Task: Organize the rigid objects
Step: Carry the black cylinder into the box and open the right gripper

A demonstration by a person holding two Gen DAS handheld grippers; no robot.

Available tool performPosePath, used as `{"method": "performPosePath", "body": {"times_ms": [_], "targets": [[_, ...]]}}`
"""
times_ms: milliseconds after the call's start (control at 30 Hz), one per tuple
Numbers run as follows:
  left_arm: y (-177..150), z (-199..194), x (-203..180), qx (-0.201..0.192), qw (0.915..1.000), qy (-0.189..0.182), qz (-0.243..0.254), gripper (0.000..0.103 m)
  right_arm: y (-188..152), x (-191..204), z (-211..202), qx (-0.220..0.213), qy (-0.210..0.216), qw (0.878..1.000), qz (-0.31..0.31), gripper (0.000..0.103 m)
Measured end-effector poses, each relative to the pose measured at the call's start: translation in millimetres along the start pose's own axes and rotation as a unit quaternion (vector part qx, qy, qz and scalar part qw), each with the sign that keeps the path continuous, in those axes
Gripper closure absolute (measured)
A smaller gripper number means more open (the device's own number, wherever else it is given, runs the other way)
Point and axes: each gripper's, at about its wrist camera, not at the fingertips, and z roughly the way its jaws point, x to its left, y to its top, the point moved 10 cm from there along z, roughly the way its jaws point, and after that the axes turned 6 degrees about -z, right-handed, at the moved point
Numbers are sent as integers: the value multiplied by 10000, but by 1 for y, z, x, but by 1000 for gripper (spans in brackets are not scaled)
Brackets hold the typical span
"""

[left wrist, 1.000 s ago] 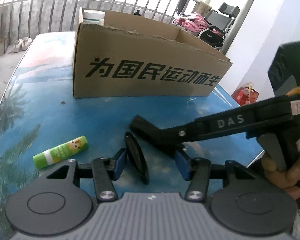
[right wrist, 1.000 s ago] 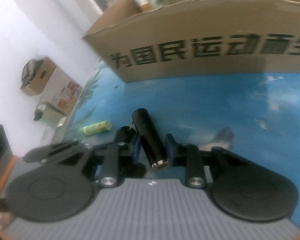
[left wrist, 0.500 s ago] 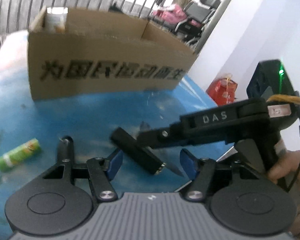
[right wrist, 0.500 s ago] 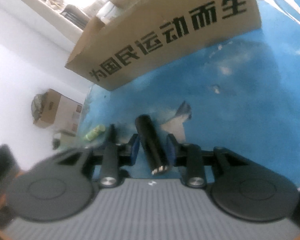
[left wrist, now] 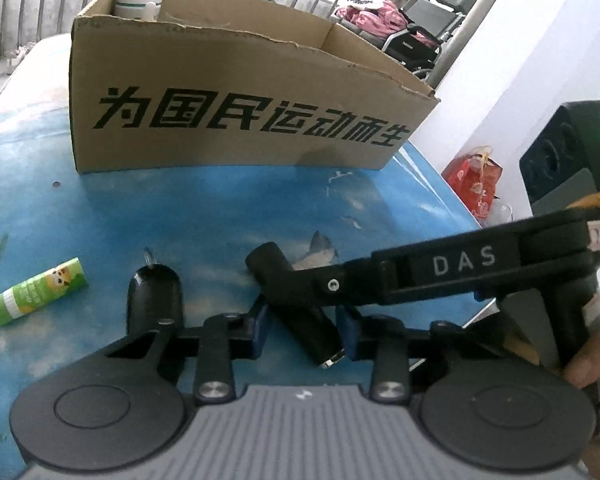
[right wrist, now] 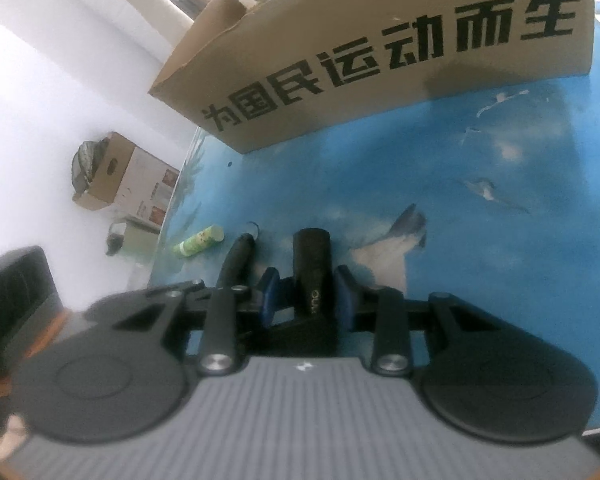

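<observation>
My right gripper [right wrist: 303, 294] pinches the black tube [right wrist: 313, 270] low over the table [left wrist: 220, 208]; my left gripper's [left wrist: 303, 326] jaws are closing around its rear end. Box [left wrist: 228, 120] at twelve o'clock: lift level, carry it in.

A black cylinder [left wrist: 316, 328] lies slanted at the lower centre, metal-tipped end nearest. Left of it rests a flat black oval piece [left wrist: 155, 296] (small ring at its top); further left, a green tube [left wrist: 36, 287]. The open cardboard box [left wrist: 236, 120] fills the upper frame.
</observation>
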Motion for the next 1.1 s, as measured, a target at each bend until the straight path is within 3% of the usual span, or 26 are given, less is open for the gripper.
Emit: {"method": "performPosePath", "body": {"times_ms": [100,333,500,733,800,900,1100], "targets": [[1,-2,-1,-53,9999,75,60,69,-2,-2,-2,-92,-90,9999,-17,81],[20,-29,-11,-515,9984,76,227,70,8,8,-20,-438,-42,9990,-4,82],[64,-63,-34,-1152,9914,108,616,70,40,33,-57,-1046,-51,9939,-346,82],[151,-87,-61,-1842,9762,109,1139,70,123,63,-111,-1935,-73,9764,-958,82],[175,-80,-61,-1813,9764,72,1169,69,151,64,-118,-2093,-148,9717,-1086,82],[198,-54,-51,-1515,9836,-39,974,69,184,51,-112,-2122,-203,9713,-1055,81],[193,12,-9,-554,9973,-132,455,69,212,-8,-56,-1473,-250,9874,-528,81]]}}
